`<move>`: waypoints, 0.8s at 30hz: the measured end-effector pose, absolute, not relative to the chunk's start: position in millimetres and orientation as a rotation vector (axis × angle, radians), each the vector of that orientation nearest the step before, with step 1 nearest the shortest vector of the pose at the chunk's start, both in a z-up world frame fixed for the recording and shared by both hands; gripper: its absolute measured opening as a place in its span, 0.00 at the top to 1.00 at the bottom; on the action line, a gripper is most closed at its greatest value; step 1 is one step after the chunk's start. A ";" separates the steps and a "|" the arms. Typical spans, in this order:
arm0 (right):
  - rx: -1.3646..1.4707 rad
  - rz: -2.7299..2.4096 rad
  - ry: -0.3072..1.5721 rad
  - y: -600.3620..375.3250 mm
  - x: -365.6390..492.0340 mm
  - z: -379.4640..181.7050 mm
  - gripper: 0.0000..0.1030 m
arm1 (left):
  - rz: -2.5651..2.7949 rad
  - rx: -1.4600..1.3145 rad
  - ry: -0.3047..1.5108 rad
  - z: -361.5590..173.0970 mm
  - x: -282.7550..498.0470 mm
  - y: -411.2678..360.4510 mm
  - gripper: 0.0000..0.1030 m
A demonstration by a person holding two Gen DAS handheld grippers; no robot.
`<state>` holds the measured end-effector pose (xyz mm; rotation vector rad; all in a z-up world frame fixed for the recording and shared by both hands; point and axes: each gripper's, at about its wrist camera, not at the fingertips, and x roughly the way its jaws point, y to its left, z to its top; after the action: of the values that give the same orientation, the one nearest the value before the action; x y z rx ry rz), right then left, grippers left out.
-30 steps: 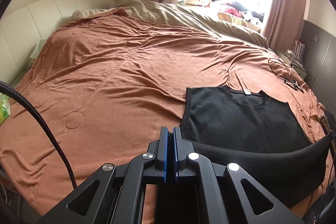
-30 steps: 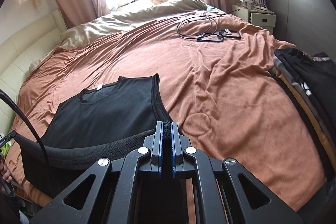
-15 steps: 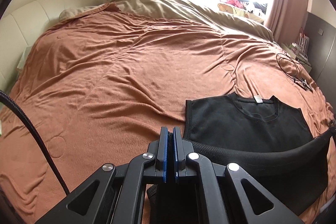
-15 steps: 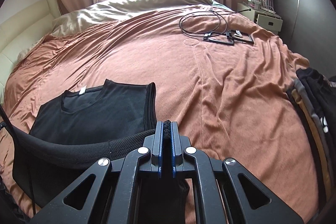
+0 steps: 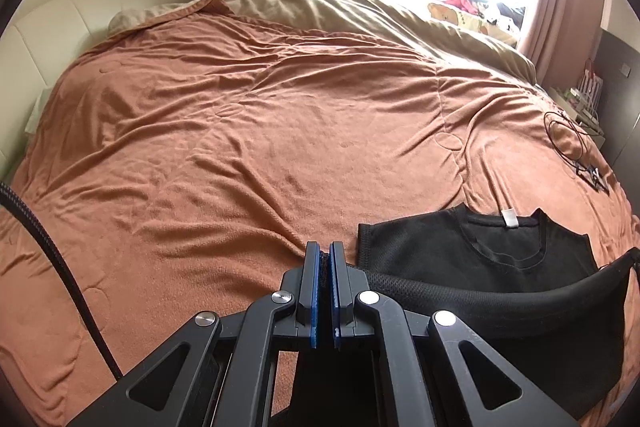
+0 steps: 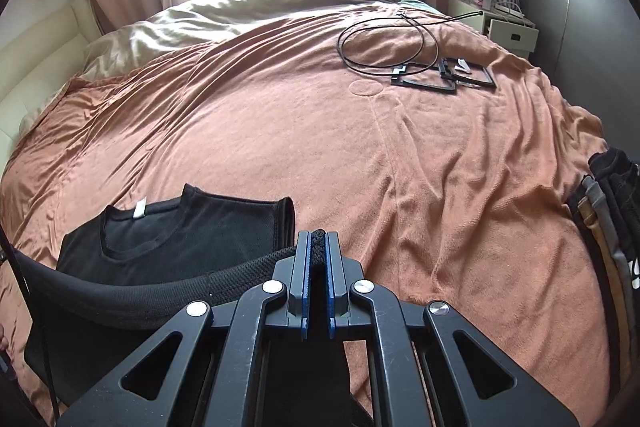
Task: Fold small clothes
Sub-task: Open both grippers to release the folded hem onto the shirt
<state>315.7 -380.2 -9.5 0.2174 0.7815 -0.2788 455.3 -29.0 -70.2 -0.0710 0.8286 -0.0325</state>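
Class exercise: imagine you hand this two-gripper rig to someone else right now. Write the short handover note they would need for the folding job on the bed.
Left gripper: shut on the hem of the black top, at its left corner.
Right gripper: shut on the same hem, at the right corner.
The hem hangs lifted between the grippers; the collar end with its white label lies flat on the brown blanket.
Done: both corners gripped and raised, the first fold begun.
Left: carry the hem to the collar, lay it down, let go, then finish folding. A stack of clothes sits at the right edge of the bed.

Shirt (image 5: 472, 247) on blanket (image 5: 260, 131)
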 end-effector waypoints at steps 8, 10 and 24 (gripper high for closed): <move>0.193 -0.281 0.838 -376.9 332.2 -15.9 0.43 | -0.035 -0.037 0.874 -81.8 466.8 -28.5 0.40; 0.158 -0.269 0.830 -373.7 327.9 -15.1 0.31 | -0.038 -0.013 0.857 -81.3 461.5 -26.2 0.33; -0.025 -0.168 1.029 -372.0 323.8 -45.3 0.31 | -0.142 0.149 1.000 -115.4 450.5 -22.4 0.33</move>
<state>323.8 -372.0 -45.3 -0.0254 1.0294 -0.1679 450.5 -22.4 -115.4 0.1486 1.0001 -0.1423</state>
